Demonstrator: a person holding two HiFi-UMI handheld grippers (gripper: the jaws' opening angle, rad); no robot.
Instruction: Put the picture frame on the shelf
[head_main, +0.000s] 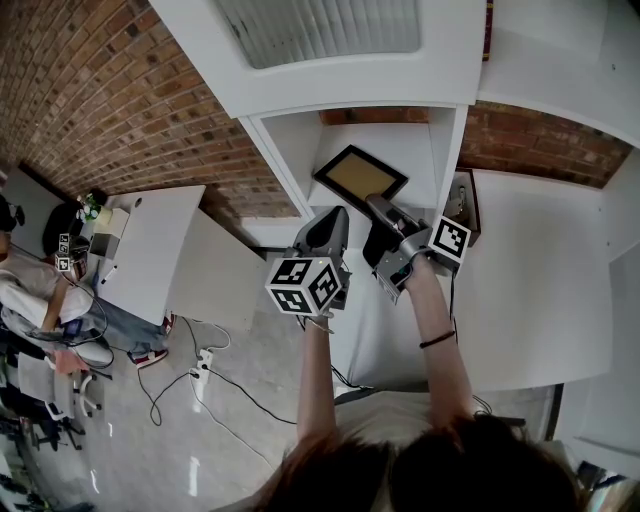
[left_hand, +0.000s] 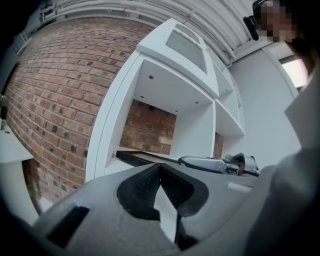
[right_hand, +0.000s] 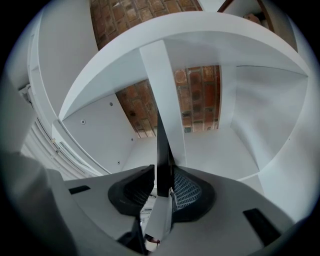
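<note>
The picture frame (head_main: 358, 175), black with a tan middle, lies tilted inside the open compartment of the white shelf (head_main: 452, 150). My right gripper (head_main: 381, 207) is shut on the frame's near edge. In the right gripper view the frame (right_hand: 162, 142) stands edge-on between the pads, and the shelf compartment (right_hand: 215, 150) lies just beyond. My left gripper (head_main: 331, 226) hovers just left of the frame, apart from it, jaws shut on nothing. The left gripper view shows its pads (left_hand: 172, 182) meeting at the tips (left_hand: 159, 169), with the frame's dark edge (left_hand: 136, 158) beyond.
A second dark-framed picture (head_main: 463, 202) stands in the compartment to the right. Brick wall (head_main: 90, 90) backs the shelf. A white desk (head_main: 150, 250) stands to the left, with a seated person (head_main: 40, 300), cables and a power strip (head_main: 203, 357) on the floor.
</note>
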